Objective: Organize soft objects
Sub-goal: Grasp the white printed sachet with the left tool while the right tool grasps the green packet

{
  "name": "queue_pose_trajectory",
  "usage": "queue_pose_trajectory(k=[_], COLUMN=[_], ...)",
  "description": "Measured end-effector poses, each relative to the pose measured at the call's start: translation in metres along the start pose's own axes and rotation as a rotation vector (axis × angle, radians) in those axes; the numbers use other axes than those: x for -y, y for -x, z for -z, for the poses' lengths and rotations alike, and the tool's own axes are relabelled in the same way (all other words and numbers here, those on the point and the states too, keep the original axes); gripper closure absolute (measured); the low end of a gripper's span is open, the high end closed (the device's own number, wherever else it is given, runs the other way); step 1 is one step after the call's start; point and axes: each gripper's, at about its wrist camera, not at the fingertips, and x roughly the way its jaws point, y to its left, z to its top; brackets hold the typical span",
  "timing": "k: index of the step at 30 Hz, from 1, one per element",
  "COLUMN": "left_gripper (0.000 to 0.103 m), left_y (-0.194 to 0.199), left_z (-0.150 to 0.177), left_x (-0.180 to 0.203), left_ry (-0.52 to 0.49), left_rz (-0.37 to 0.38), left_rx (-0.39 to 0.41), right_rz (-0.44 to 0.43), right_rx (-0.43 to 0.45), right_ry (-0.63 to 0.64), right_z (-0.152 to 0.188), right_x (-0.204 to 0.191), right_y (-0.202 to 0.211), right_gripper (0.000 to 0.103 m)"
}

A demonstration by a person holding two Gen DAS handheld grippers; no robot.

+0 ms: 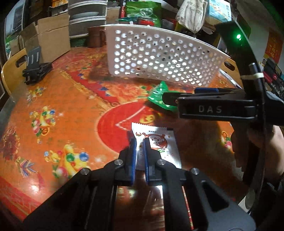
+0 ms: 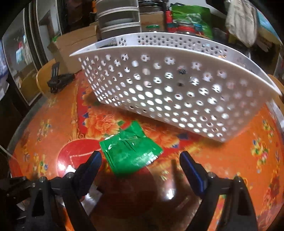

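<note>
now left jaws on white packet [image 1: 158, 142]

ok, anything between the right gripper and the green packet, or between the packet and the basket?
Nothing visible. The right gripper has its jaws wide open with the green packet lying flat on the table just ahead of them. Only bare tablecloth lies between packet and basket, though the packet must clear the basket's tall near wall.

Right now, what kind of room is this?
Probably a home dining or storage room: a table with a bright flowered cloth, a wooden chair beside it, and cardboard boxes and bags piled behind the white basket.
</note>
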Motion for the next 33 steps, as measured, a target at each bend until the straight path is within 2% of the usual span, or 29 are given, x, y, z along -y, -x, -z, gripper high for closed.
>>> queue_pose_trajectory(k=[5,9,11,13,17,18,20,33], left_gripper=[0.096,0.096,0.096,0.096,0.096,0.096,0.096,0.099], left_y=[0.004,0.006,0.006,0.007,0.009,0.01,0.012,0.036], left_z=[-0.001,-0.001,-0.001,-0.002,-0.002,-0.002,-0.002,-0.008], left_x=[-0.012,-0.014,-0.015,-0.016,-0.014,-0.013,-0.01,0.007], left_ry=[0.02,0.019,0.023,0.028,0.025,0.023,0.015,-0.022], left_rz=[0.011,0.019,0.023,0.024,0.029,0.033,0.042,0.083], left_rx=[0.006,0.013,0.014,0.017,0.024,0.029,0.038,0.11], right_rz=[0.026,0.034,0.035,0.027,-0.024,-0.033,-0.033,-0.029], right_rx=[-0.026,-0.028,-0.025,-0.015,-0.007,0.003,0.021,0.149], right_ry=[0.037,0.051,0.061,0.068,0.043,0.033,0.029,0.01], right_z=[-0.002,-0.002,-0.002,-0.002,0.003,0.004,0.007,0.03], right_x=[-0.009,-0.013,-0.015,-0.015,-0.006,-0.003,0.0,0.022], right_y=[-0.014,-0.019,-0.018,-0.016,-0.008,-0.005,0.002,0.07], right_gripper=[0.018,0.028,0.038,0.063,0.083,0.091,0.094,0.097])
